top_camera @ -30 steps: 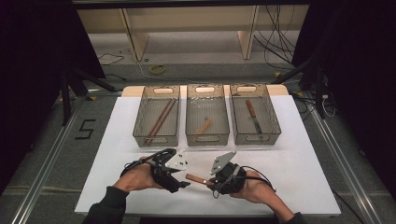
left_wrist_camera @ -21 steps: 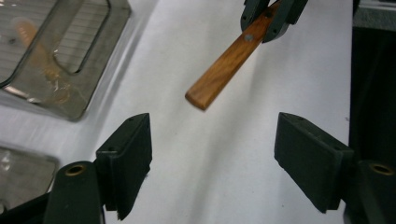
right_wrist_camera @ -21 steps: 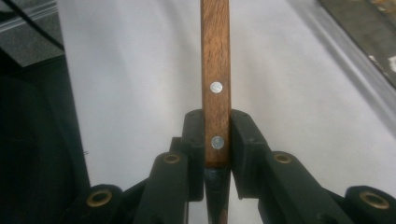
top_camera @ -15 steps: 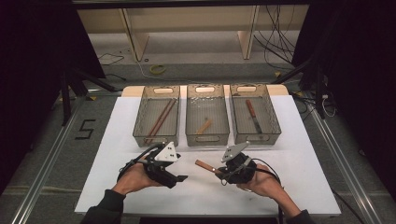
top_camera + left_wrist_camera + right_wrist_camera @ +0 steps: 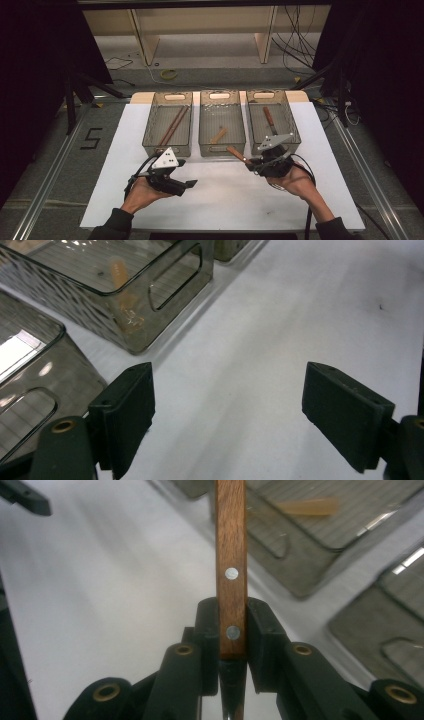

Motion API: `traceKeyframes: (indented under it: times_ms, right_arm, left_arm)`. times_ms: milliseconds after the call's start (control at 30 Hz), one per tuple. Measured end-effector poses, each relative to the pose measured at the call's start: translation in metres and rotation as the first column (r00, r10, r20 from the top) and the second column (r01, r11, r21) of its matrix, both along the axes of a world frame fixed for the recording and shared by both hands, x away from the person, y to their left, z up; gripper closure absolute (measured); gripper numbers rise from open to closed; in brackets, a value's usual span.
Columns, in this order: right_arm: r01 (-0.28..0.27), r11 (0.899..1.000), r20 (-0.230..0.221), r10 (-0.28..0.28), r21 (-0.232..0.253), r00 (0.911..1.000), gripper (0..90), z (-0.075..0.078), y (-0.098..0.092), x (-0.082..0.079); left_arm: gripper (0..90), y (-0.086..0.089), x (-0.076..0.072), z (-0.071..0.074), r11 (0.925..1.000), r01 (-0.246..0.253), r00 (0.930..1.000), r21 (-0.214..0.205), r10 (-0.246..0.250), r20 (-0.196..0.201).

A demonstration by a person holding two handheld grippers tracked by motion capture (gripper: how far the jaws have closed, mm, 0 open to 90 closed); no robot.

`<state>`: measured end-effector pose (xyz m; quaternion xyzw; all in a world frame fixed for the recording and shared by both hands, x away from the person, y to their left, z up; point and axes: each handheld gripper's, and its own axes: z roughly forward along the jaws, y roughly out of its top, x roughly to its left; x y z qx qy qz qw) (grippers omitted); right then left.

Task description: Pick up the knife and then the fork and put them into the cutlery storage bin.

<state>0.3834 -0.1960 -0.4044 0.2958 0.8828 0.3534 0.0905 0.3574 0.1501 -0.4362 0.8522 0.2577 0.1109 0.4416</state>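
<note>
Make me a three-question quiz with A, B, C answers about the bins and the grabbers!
1. Where are the chopsticks?
A left bin
B middle bin
C on the table

2. How many bins stand on the table?
A two
B three
C four

3. What is the right gripper doing?
A hanging open
B shut on a wooden handle
C shut on a bin wall

Answers:
1 A, they lie slanted in the left bin.
2 B, three bins sit in a row.
3 B, its fingers press both sides of the wooden handle; the left gripper is the open one.
</note>
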Motion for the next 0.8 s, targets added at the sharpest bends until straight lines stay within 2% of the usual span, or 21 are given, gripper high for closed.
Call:
traceKeyframes:
  times_ms: [167,300,400,600,800]
  right_arm:
    - [0.064,0.998,0.013,-0.065,0.027,0.9978,77.9,0.01,-0.014,0.015]
    - [0.118,0.992,0.025,-0.119,0.039,0.9926,77.9,0.02,-0.025,0.028]
    - [0.167,0.985,0.025,-0.168,0.039,0.9855,77.9,0.025,-0.032,0.041]
    - [0.272,0.962,0.017,-0.272,0.034,0.962,77.9,0.029,-0.044,0.072]
    - [0.347,0.937,0.004,-0.348,0.026,0.9377,77.8,0.03,-0.049,0.098]
  left_arm:
    - [20.7,0.007,-0.002,-0.004,0.9978,-0.042,0.9991,-0.052,0.042,-0.003]
    - [20.6,0.011,-0.004,-0.008,0.9951,-0.07,0.9975,-0.07,0.069,-0.014]
    - [20.5,0.015,-0.007,-0.012,0.9937,-0.084,0.9964,-0.074,0.082,-0.017]
    - [19.8,0.02,-0.013,-0.02,0.9866,-0.12,0.9926,-0.11,0.118,-0.027]
    - [19.1,0.023,-0.017,-0.021,0.9836,-0.126,0.992,-0.129,0.124,-0.022]
